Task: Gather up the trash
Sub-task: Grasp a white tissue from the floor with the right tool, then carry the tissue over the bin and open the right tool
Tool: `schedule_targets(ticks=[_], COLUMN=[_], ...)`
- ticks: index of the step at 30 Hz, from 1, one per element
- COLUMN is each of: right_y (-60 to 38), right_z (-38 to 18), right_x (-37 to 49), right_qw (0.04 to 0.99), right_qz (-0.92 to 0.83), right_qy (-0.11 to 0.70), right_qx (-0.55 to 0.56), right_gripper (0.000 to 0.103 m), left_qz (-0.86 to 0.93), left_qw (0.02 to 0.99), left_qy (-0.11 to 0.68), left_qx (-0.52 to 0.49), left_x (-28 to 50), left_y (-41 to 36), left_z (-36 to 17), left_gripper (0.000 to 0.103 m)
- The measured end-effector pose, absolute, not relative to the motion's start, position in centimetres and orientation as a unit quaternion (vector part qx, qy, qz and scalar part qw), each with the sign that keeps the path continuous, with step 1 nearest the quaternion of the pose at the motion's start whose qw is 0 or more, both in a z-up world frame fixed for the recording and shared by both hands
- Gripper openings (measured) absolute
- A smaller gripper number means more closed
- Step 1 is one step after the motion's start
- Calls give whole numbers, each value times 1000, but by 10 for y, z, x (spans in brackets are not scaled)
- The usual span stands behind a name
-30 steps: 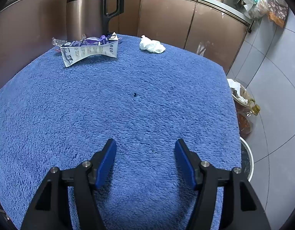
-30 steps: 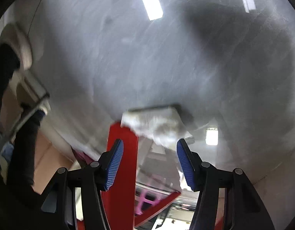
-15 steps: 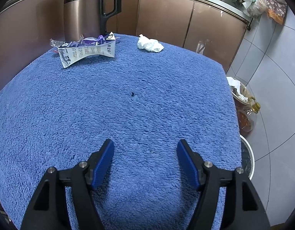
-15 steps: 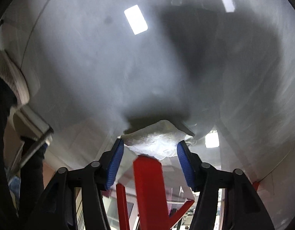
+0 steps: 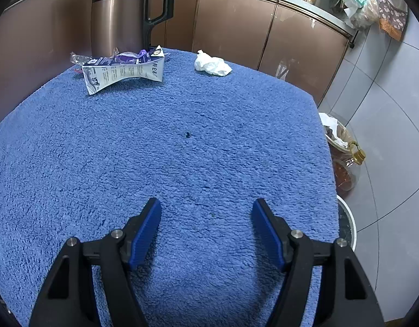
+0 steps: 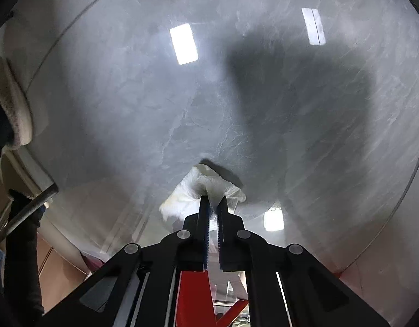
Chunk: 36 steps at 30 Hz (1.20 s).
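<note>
In the right wrist view my right gripper (image 6: 213, 201) is shut on a crumpled white tissue (image 6: 193, 190) that lies on the glossy grey floor (image 6: 236, 95). In the left wrist view my left gripper (image 5: 206, 218) is open and empty, hovering above the near part of a blue towel-covered table (image 5: 127, 150). At the table's far edge lie a flattened milk carton (image 5: 125, 72), a purple wrapper (image 5: 130, 55) behind it, and a crumpled white tissue (image 5: 212, 64).
A brown and black kettle (image 5: 119, 16) stands behind the carton. Brown cabinets (image 5: 264, 35) run along the back. To the table's right on the tiled floor are a basket with paper (image 5: 333, 130), an oil bottle (image 5: 348, 166) and a white-rimmed bin (image 5: 348, 226).
My right gripper closed on the white tissue that lay between its open fingers. My left gripper stayed open and pulled back slightly over the table.
</note>
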State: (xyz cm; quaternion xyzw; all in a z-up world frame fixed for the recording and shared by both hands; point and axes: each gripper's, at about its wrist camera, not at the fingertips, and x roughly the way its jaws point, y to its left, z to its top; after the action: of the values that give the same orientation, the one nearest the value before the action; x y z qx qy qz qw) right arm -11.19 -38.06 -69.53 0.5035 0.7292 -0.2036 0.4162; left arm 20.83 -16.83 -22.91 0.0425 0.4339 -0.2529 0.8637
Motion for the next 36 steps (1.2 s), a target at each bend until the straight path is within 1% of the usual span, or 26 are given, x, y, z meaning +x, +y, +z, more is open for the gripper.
schedule_targets(ticks=[4,6,13,20,29,32,34,35,36], right_y=[-373,-376,-389,-413,-449,-462,-473,-477,-482], right_z=[-674,-654,-565,-454,-309,-278,-268,-263,-264], right_x=[-104,-104,-95,-82,-53,-40,-33,-28,-21], right_qw=[438,455,546,664,778,799,805,806,805], right_qz=[-183,-164,-115,-122,-177,-209,-228,-242,-254], right_qy=[719,708,660,614,494,469,460,458,460], right_qx=[508,515,503,409,345,313,297,287,277], right_gripper=[4,4,4,4,5,5,6,10,12], left_qz=[-256,-257,-264,-276,-268,-261,-259,-258,-257], left_qw=[863,863,862,859,865,869,871,871,872], left_qy=[434,434,433,431,421,418,417,416,415], left_qx=[34,31,13,-14,-40,-38,-30,-26,-20], left_x=[209,209,208,209,205,203,200,200,198], left_y=[-167,-166,-161,-153,-142,-139,-141,-142,-143], left_z=[-229,-229,-228,-227,-222,-221,-220,-220,-219], left_gripper=[68,68,68,68,68,68,68,68,68])
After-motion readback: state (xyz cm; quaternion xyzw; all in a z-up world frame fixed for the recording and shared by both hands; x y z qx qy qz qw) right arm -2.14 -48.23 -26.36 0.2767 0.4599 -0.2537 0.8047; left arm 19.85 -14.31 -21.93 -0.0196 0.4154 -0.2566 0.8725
